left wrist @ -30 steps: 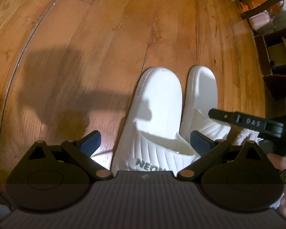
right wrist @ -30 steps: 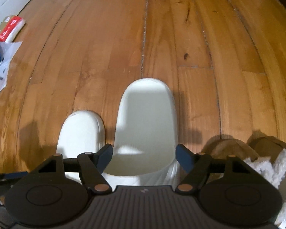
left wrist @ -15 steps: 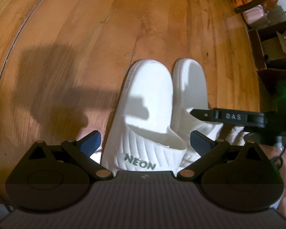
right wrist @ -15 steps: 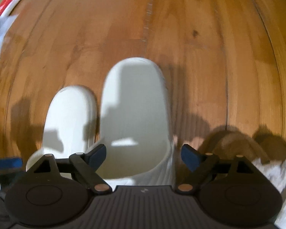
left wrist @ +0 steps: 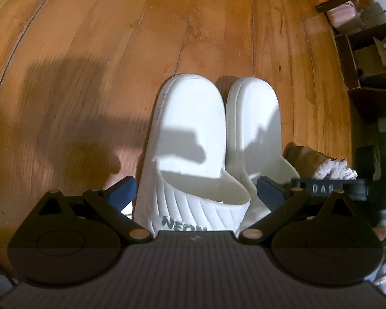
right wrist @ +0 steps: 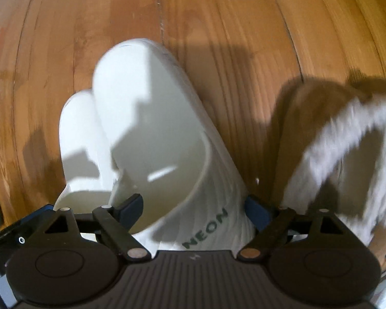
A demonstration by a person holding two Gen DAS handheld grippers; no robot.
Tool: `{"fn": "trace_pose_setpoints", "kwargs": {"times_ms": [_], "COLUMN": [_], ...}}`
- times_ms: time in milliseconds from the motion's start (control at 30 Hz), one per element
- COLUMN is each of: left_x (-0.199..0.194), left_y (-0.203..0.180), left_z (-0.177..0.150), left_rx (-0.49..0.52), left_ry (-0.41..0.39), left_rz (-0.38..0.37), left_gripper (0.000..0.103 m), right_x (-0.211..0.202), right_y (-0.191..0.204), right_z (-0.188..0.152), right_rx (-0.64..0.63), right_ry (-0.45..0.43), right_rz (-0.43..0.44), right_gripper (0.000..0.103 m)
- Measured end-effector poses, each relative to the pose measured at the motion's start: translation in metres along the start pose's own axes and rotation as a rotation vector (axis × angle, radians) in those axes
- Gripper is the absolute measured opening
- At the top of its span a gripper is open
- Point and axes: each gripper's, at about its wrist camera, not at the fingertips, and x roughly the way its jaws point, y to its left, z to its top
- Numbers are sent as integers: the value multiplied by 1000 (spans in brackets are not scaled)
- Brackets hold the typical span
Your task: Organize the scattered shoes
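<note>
The left gripper (left wrist: 195, 193) stands wide, its blue pads clear of the left white slide (left wrist: 190, 139) between them. The right gripper (right wrist: 193, 206) is also wide, jaws clear of the right white slide (right wrist: 151, 128) they straddle; last two readings nearly level. Both slides lie on the wooden floor (left wrist: 115, 51), side by side and touching. A fur-lined brown slipper (right wrist: 334, 141) lies just beside the right white slide, on its outer side.
</note>
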Motion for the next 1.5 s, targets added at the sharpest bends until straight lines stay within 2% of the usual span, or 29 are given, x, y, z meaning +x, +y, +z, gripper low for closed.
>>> {"fn": "trace_pose_setpoints", "kwargs": {"times_ms": [67,267,300,433,533,633,700,767,800,867,967,1033,1100,1133,1200,1333,1367,1467,1500], "left_x": [4,13,12,12,15,16,14,8,4,-2,-8,-8,-6,-3,1,-2,-2,-4,-3], "left_y": [-1,-8,-11,-21,-26,-28,-27,-28,-28,-29,-40,-53,-69,-84,-103,-139,-144,-165,-175], "left_z": [0,-4,-5,-9,-9,-10,-10,-11,-11,-12,-17,-21,-27,-33,-41,-58,-61,-75,-82], "left_rx": [2,23,35,67,79,90,94,97,98,102,129,177,250,325,402,509,522,569,580], "left_ry": [7,31,28,16,18,17,11,-25,-44,-76,-89,-97,-110,-122,-136,-180,-189,-210,-211], "left_rz": [9,30,39,73,100,119,126,160,177,191,112,81,89,111,123,67,64,69,94], "left_gripper": [101,102,102,103,103,103,103,103,103,103,103,103,103,103,103,103,103,103,103], "right_x": [-2,11,9,-20,-44,-68,-77,-90,-97,-116,-142,-159,-176,-181,-190,-187,-185,-176,-174], "right_y": [2,1,2,9,15,24,24,22,21,18,9,-4,-24,-37,-64,-106,-117,-128,-132], "right_z": [-4,-23,-24,-27,-28,-23,-17,-6,-1,0,-5,-9,-13,-17,-25,-35,-34,-40,-42], "right_rx": [-7,6,-3,-93,-119,-219,-242,-280,-299,-339,-391,-404,-400,-379,-335,-217,-194,-267,-291], "right_ry": [-11,20,-9,-231,-319,-373,-330,-237,-194,-158,-138,-161,-224,-264,-338,-337,-331,-329,-328], "right_rz": [-17,5,-6,-77,-69,-65,-44,-77,-100,-218,-340,-357,-337,-309,-253,-192,-141,-174,-184], "right_gripper": [89,92,92,92,96,96,96,96,96,96,96,96,99,100,100,100,100,100,100]}}
